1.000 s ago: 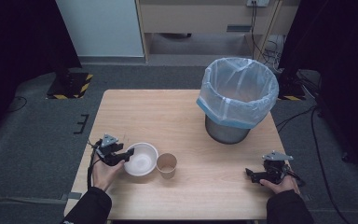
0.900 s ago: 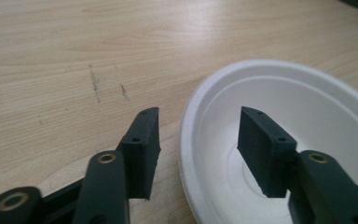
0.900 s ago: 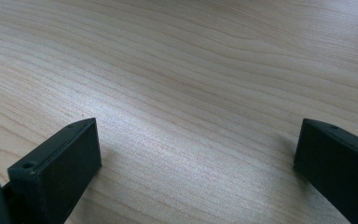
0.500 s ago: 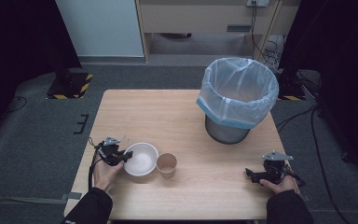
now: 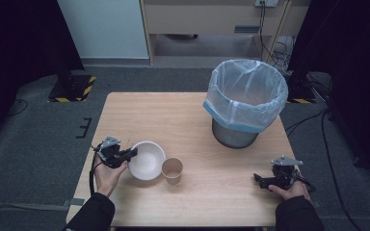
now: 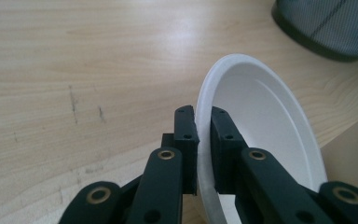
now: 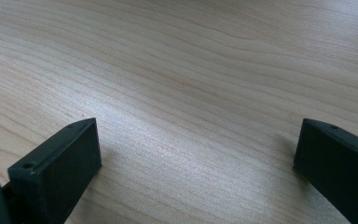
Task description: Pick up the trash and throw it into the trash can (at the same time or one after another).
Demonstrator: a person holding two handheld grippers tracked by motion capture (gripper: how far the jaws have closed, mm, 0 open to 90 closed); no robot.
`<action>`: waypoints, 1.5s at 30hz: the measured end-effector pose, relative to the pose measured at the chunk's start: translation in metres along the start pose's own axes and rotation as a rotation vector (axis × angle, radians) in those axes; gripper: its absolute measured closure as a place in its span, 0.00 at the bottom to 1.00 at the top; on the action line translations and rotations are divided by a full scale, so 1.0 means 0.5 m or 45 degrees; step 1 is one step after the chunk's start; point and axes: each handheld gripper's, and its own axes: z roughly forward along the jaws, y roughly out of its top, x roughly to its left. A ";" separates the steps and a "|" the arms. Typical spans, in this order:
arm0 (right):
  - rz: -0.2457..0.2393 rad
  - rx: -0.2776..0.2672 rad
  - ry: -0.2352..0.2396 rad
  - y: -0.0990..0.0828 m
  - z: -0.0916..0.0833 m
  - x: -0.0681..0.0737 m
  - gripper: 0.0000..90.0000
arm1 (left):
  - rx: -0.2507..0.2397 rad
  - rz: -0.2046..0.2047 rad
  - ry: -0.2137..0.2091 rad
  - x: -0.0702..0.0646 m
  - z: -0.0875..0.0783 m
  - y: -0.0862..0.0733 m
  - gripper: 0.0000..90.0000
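A white bowl (image 5: 148,160) sits near the table's front left, with a brown paper cup (image 5: 172,170) touching or almost touching its right side. My left gripper (image 5: 131,153) is shut on the bowl's left rim; in the left gripper view the two black jaws pinch the thin white rim of the bowl (image 6: 261,112), one inside and one outside. My right gripper (image 5: 258,179) rests low at the front right of the table, its jaws wide open over bare wood (image 7: 191,93) with nothing between them.
A mesh bin lined with a pale blue bag (image 5: 245,98) stands at the back right of the wooden table (image 5: 159,113); its dark base (image 6: 326,28) shows in the left gripper view. Dark floor and stands surround the table.
My left gripper moved right to the bowl and shut on its left rim. The right gripper stayed where it was.
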 end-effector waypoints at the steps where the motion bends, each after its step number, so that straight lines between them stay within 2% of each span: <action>1: 0.000 0.000 0.000 0.000 0.000 0.000 0.01 | -0.017 0.003 0.005 -0.001 -0.005 0.004 0.92; 12: 0.000 0.000 0.000 0.000 0.000 0.000 0.01 | -0.222 0.028 0.045 -0.007 -0.052 0.049 0.92; 19: 0.000 0.000 -0.001 0.000 0.000 0.000 0.01 | -0.319 0.032 0.021 -0.021 -0.072 0.090 0.92; 27: 0.000 0.000 -0.001 0.000 0.000 0.000 0.01 | -0.433 0.080 0.005 -0.053 -0.098 0.156 0.92; 45: -0.001 0.000 -0.001 0.000 0.000 0.000 0.01 | -0.589 0.200 -0.019 -0.127 -0.133 0.293 0.92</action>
